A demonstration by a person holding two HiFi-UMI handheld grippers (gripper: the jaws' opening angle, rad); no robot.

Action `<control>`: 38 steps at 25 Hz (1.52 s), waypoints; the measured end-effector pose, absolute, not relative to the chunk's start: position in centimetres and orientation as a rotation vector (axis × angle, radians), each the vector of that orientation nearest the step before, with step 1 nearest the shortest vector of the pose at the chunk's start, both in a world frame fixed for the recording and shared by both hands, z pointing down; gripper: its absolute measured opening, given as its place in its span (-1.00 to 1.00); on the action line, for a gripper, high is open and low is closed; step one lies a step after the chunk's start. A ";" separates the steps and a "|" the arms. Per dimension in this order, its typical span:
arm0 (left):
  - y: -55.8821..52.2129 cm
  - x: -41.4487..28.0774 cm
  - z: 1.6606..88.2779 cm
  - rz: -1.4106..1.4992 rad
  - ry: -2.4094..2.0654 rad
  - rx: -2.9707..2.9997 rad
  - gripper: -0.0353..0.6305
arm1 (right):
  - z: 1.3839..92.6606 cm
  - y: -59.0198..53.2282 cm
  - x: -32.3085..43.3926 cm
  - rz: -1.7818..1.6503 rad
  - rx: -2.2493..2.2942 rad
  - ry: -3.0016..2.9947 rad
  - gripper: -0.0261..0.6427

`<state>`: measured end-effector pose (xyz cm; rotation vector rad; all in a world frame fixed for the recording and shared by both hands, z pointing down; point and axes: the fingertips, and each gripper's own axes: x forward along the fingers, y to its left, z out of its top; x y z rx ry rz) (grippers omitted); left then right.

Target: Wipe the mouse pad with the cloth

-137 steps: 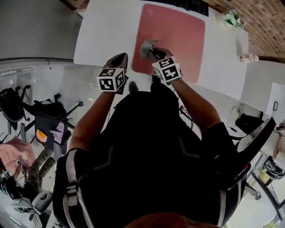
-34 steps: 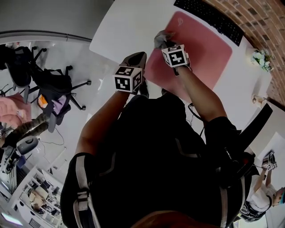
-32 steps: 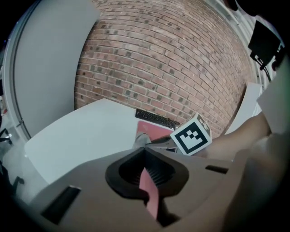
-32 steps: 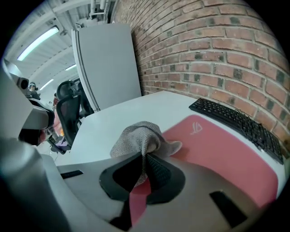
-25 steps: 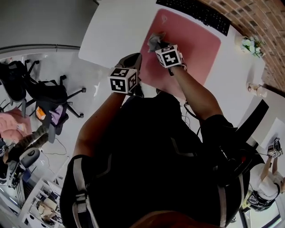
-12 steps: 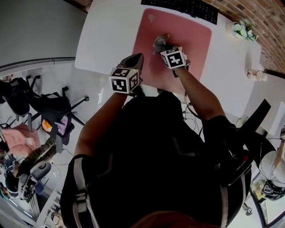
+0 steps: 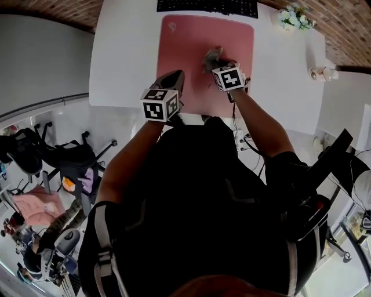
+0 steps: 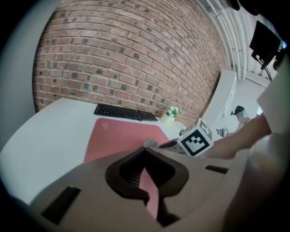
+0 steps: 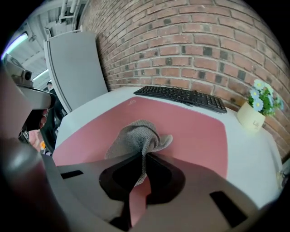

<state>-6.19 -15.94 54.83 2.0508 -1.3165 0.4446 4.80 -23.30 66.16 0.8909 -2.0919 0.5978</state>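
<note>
Looks mid-wipe; pinches the grey cloth (image 7: 211, 57) in the right gripper (image 7: 215, 64), jaws clamped on a bunched fold; rests it on the pink mouse pad (image 7: 185, 46), toward 3 o'clock of the pad's middle; holds the left gripper (image 7: 173, 81) pressed together on nothing over the pad's 7 o'clock corner, idle. Calls next, probably, for dragging the cloth toward 9 o'clock, then up toward the keyboard (image 7: 208, 6) at 12 o'clock; needs steady downward pressure and a firm pinch.

Both arms reach forward, elbows bent. The left gripper (image 7: 173, 76) is held out, jaws together, nothing between them. The right gripper (image 7: 219, 64) is further forward, jaws clamped on a bunched cloth (image 9: 138, 136).
</note>
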 end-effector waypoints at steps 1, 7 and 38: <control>-16.0 -5.7 54.8 0.450 -1.305 2.062 -0.88 | 66.2 -23.3 5.6 0.605 0.906 -2.085 -0.83; -16.3 -3.7 54.6 0.471 -1.257 2.106 -0.88 | 66.4 -23.4 11.1 0.627 1.007 -2.025 -0.83; -19.7 -9.9 52.3 0.331 -1.491 1.976 -0.88 | 56.4 -30.6 -2.0 0.478 0.811 -2.334 -0.83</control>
